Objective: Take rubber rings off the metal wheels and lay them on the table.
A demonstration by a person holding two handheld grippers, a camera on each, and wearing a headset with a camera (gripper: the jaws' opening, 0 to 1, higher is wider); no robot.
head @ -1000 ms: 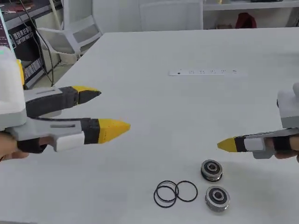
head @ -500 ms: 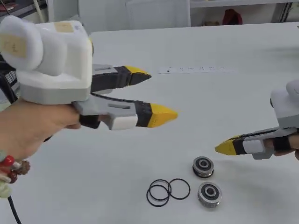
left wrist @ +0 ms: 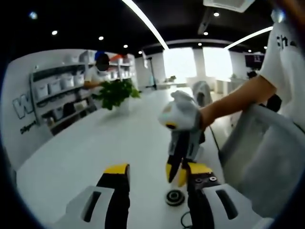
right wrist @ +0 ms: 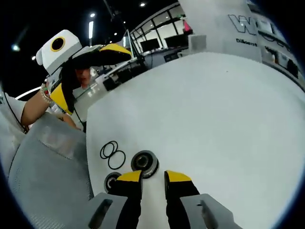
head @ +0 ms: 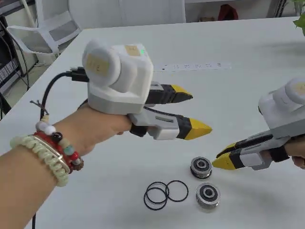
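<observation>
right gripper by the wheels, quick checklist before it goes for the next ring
1. Right gripper empty: ok. Its jaws stand slightly apart with nothing between them.
2. Right gripper lined up: ok. Its tips point at the upper wheel, which lies just ahead of them in the right gripper view.
3. Left gripper ready to brace a wheel: not ok. It is wide open and empty, but it hangs above the table, off both wheels.
4. Rubber ring on the upper wheel or the lower wheel: cannot tell.
5. Room to lay a ring: ok. There is bare table around the three loose rings.
</observation>
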